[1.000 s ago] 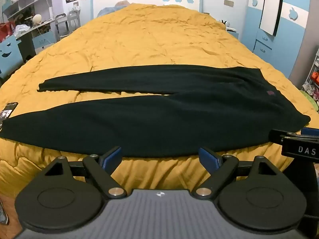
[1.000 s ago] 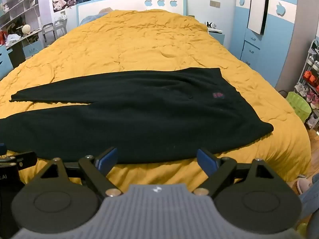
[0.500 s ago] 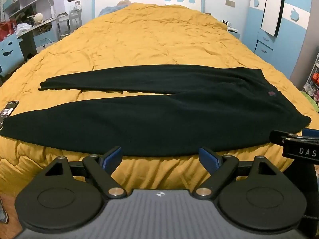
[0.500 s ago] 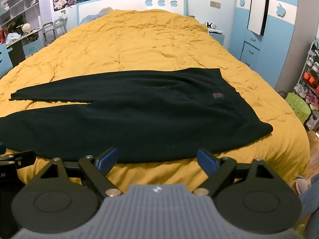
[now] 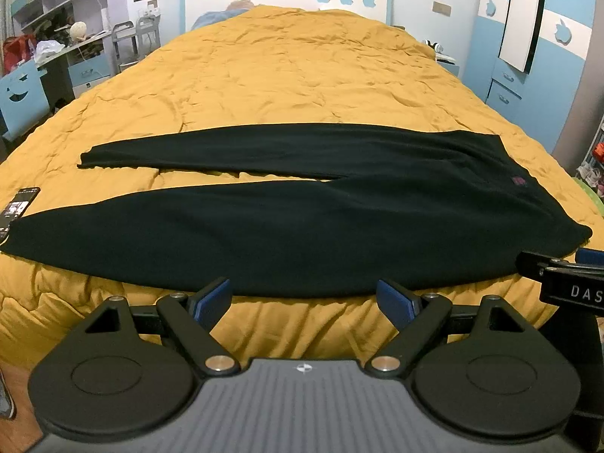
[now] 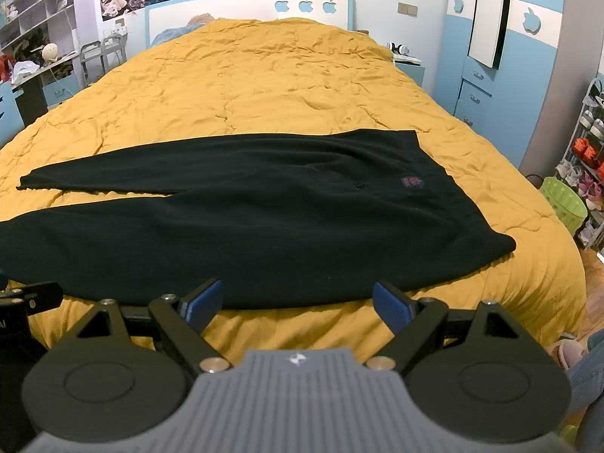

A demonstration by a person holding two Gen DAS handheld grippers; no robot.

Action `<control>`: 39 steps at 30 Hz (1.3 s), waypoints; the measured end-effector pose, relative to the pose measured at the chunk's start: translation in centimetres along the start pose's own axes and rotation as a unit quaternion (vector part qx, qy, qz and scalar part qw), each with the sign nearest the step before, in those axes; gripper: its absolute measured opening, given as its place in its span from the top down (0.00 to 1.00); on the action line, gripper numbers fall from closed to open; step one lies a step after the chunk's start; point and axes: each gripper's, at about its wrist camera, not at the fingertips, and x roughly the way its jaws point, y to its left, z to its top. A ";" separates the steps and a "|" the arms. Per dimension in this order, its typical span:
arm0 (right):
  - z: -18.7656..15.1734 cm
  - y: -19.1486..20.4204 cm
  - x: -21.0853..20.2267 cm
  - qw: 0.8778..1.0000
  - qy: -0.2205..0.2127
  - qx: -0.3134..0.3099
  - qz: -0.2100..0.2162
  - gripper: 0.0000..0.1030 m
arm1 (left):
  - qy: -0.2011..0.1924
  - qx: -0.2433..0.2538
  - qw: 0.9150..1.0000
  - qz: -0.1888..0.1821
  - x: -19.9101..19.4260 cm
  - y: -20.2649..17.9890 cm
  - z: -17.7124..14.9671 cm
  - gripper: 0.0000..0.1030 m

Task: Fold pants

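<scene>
Black pants (image 5: 302,222) lie spread flat across a yellow bed, waist to the right, both legs pointing left with a gap between them. They also show in the right wrist view (image 6: 264,219), with a small red label (image 6: 411,182) near the waist. My left gripper (image 5: 304,300) is open and empty, just short of the near leg's front edge. My right gripper (image 6: 296,304) is open and empty, just short of the front edge near the waist end. Part of the right gripper (image 5: 566,283) shows at the right edge of the left wrist view.
The yellow quilt (image 5: 302,75) covers the whole bed. A phone (image 5: 19,204) lies on the bed at the left, by the near leg's cuff. A blue wardrobe (image 6: 509,56) and a green basket (image 6: 564,204) stand to the right. A desk (image 5: 56,53) and shelves stand to the left.
Both views have shifted only slightly; the pants lie as before and both grippers stay open.
</scene>
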 end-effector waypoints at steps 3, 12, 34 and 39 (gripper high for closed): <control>-0.1 0.1 -0.1 1.000 -0.002 -0.001 -0.001 0.19 | 0.000 0.000 1.000 0.000 0.0 0.0 0.0 0.02; -0.1 0.2 -0.2 1.000 -0.003 -0.002 -0.001 0.19 | 0.000 0.000 1.000 0.001 0.0 0.0 0.0 0.02; 0.0 0.3 -0.2 1.000 -0.002 -0.003 -0.001 0.19 | 0.001 0.000 1.000 0.002 0.0 0.2 0.0 0.02; 0.0 0.4 -0.3 1.000 -0.002 -0.004 -0.001 0.19 | 0.002 -0.001 1.000 0.002 0.0 0.2 -0.1 0.02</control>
